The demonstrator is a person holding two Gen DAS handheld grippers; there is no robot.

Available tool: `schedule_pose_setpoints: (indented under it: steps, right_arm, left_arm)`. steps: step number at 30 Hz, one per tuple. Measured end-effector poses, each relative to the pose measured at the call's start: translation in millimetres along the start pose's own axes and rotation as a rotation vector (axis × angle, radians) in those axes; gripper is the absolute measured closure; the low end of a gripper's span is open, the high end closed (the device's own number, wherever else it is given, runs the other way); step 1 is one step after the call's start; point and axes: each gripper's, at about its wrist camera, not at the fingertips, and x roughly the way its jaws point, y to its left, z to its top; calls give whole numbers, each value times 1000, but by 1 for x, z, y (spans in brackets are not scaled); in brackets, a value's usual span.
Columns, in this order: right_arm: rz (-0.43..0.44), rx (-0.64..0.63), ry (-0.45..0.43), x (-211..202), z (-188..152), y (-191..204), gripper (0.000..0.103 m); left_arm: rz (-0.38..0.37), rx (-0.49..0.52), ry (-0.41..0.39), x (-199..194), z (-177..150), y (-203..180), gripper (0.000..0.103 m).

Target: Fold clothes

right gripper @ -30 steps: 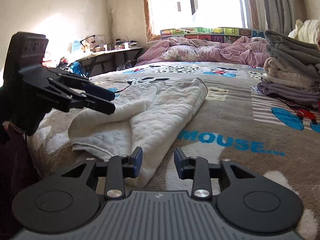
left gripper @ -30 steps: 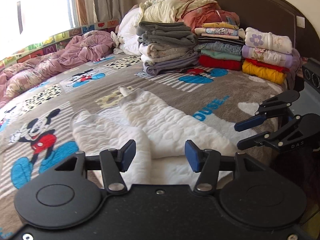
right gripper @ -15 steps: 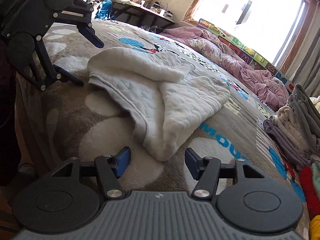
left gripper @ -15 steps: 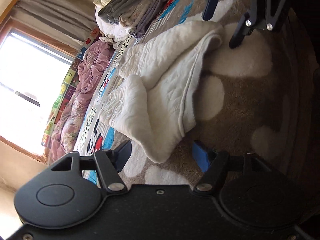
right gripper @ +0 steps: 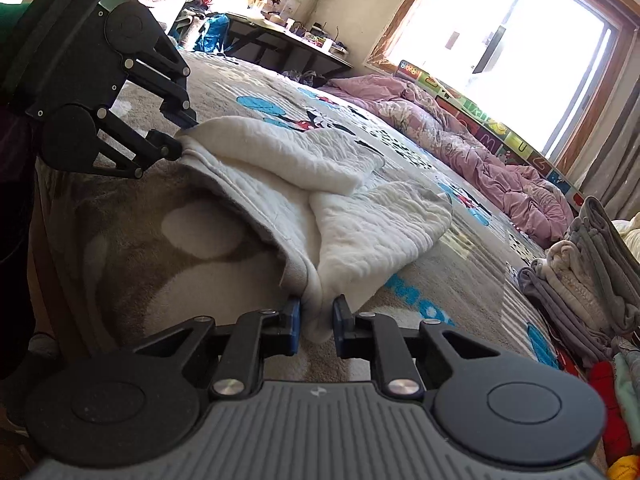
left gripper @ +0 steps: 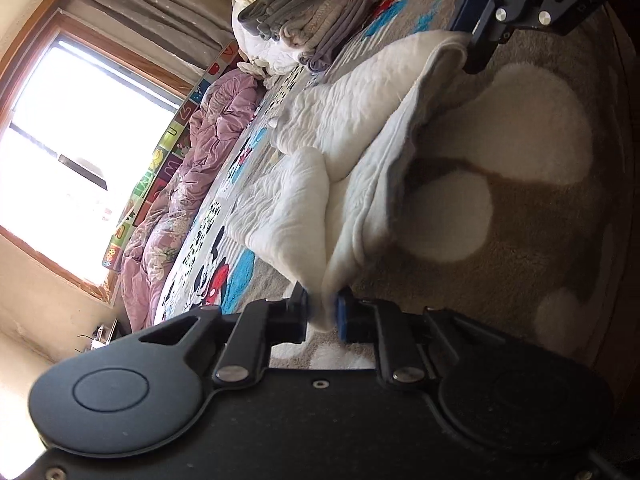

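Note:
A white quilted garment (left gripper: 344, 148) (right gripper: 304, 184) lies part-folded on the patterned bedspread (left gripper: 520, 216) (right gripper: 152, 248). My left gripper (left gripper: 323, 314) is shut on one near corner of its hem, the cloth bunched between the blue pads. In the right wrist view the same gripper (right gripper: 182, 136) pinches the garment's far left corner. My right gripper (right gripper: 316, 324) is shut on the other corner of the hem. From the left wrist view it (left gripper: 466, 50) appears at the top right, clamped on the far end of the garment.
Stacks of folded clothes (left gripper: 316, 20) (right gripper: 588, 276) stand at the head of the bed. A crumpled pink quilt (left gripper: 188, 168) (right gripper: 460, 136) lies along the window side. A cluttered desk (right gripper: 288, 36) stands by the far wall.
Both grippers were open half a second ago, just short of the hem. Each has moved in and closed on a corner of the white garment.

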Motion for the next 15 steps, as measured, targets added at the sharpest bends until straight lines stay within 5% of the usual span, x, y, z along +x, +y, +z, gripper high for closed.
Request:
schedule_pose_setpoints:
  steps: [3, 9, 15]
  right_arm:
    - [3, 8, -50, -28, 10, -6, 86]
    - [1, 81, -181, -58, 35, -40, 85]
    - [41, 343, -272, -12, 55, -111, 83]
  left_arm:
    - [-63, -92, -40, -30, 3, 18, 91]
    - [-170, -447, -188, -47, 9, 84, 91]
    - [-290, -813, -242, 16, 7, 150, 91]
